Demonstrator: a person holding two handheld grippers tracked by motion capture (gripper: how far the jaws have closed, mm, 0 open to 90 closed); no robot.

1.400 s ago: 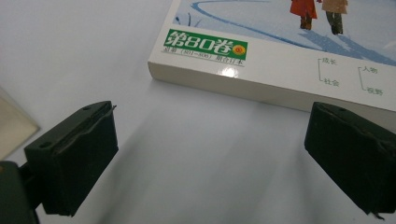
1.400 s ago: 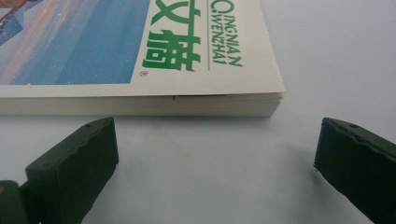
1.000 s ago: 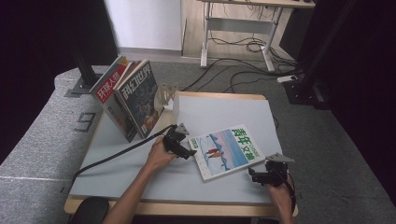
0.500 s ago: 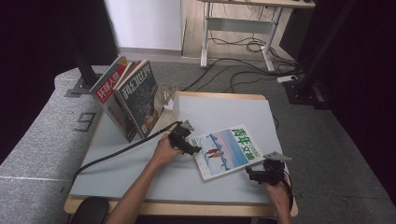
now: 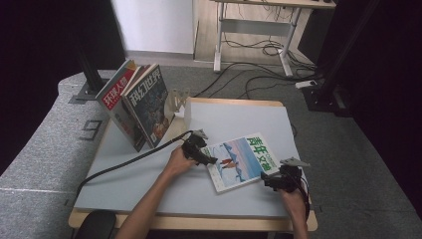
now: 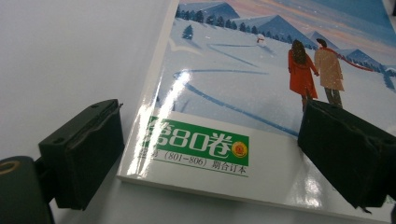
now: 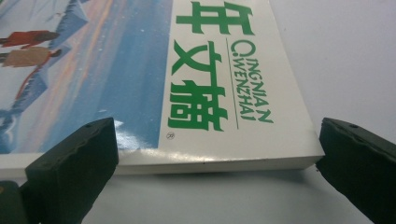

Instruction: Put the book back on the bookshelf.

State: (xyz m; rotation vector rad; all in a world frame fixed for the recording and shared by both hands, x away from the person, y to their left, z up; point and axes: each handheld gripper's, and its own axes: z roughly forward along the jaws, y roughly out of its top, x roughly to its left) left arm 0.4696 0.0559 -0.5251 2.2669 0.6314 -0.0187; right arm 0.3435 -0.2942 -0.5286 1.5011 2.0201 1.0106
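Now your left gripper point(image 5: 208, 160) has edged onto the near-left corner of the magazine point(image 5: 242, 161), and your right gripper point(image 5: 268, 180) has closed in on its right corner; the magazine lies flat on the smooth grey table point(image 5: 149, 184), glossy cover up, a thick white-edged rectangle; both pairs of jaws stand wide, straddling its corners without gripping.
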